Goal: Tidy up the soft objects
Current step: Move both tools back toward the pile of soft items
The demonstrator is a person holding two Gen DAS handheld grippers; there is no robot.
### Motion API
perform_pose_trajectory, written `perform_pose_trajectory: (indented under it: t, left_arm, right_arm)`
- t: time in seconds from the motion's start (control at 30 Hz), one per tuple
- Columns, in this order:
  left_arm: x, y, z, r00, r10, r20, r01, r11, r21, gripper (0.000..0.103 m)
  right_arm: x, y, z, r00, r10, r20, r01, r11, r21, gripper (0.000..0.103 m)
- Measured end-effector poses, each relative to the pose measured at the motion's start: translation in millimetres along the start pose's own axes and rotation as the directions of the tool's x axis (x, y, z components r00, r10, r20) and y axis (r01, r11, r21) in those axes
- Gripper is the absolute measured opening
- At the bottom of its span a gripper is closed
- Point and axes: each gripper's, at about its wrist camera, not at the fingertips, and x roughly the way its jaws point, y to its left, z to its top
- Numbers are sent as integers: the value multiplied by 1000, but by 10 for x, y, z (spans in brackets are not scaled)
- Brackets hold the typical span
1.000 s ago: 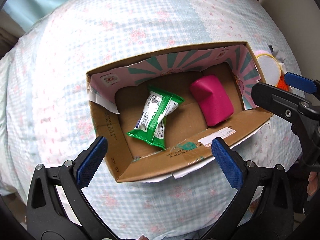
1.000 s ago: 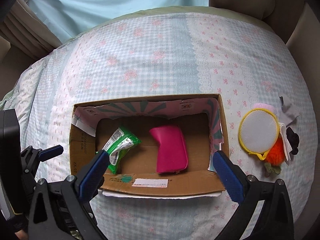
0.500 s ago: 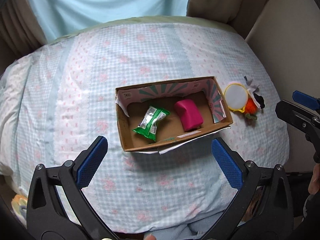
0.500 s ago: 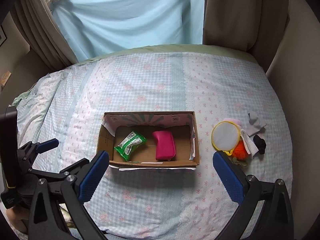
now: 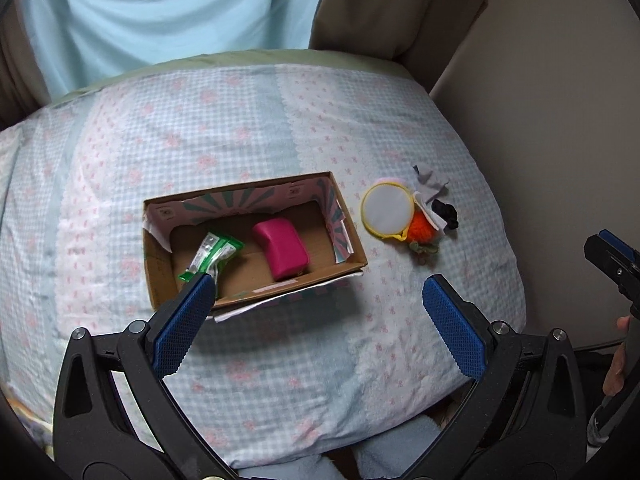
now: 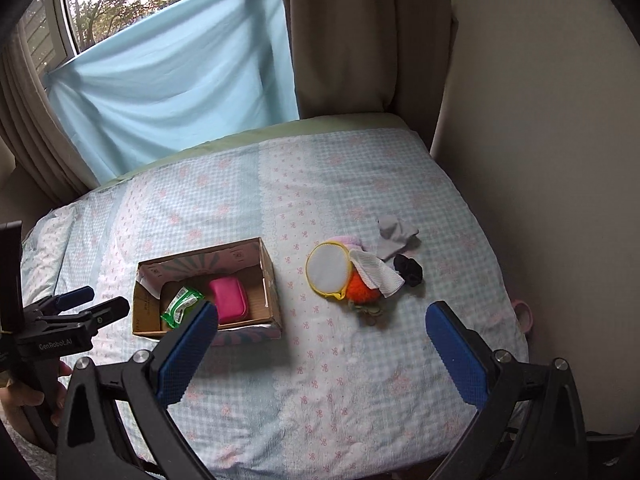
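Note:
An open cardboard box (image 5: 158, 276) (image 6: 272, 280) sits on the bed. It holds a green wipes packet (image 5: 212, 254) (image 6: 180, 306) and a pink pouch (image 5: 282, 248) (image 6: 228, 300). Right of the box lies a pile: a yellow-rimmed round pad (image 5: 386, 210) (image 6: 328, 267), an orange fluffy toy (image 5: 422, 232) (image 6: 360, 290), a white cloth (image 6: 378, 272), a grey sock (image 5: 428, 180) (image 6: 394, 234) and a black item (image 5: 446, 214) (image 6: 408, 268). My left gripper (image 5: 316, 300) (image 6: 92, 300) is open and empty, high above the bed's near side. My right gripper (image 6: 322, 326) is open and empty, also raised.
The bed has a blue-and-pink checked cover (image 6: 320, 380). A wall (image 6: 540, 160) runs along its right side. Curtains (image 6: 352, 32) and a light blue sheet (image 6: 172, 68) hang beyond the far edge. A pink ring (image 6: 524, 314) lies at the bed's right edge.
Both grippers have pulled back and up from the box, which now looks much smaller. Both stayed open and empty. The packet and pouch have not moved.

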Motion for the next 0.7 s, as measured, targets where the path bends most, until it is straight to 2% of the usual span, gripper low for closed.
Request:
perform_pose_trajectory:
  t: [0.13, 0.33, 0.7]
  left_arm:
    - [149, -400, 43, 1000, 11, -8, -11, 1000, -3, 103]
    - [423, -937, 126, 999, 36, -19, -38, 997, -71, 103]
    - [1274, -1436, 294, 995, 38, -94, -50, 991, -127, 103]
  right_arm:
    - [8, -455, 92, 999, 29, 28, -29, 1000, 10, 103]
    - [249, -1047, 349, 993, 119, 27, -118, 992, -36, 103]
    - [963, -1592, 813, 982, 184, -52, -188, 976, -109, 103]
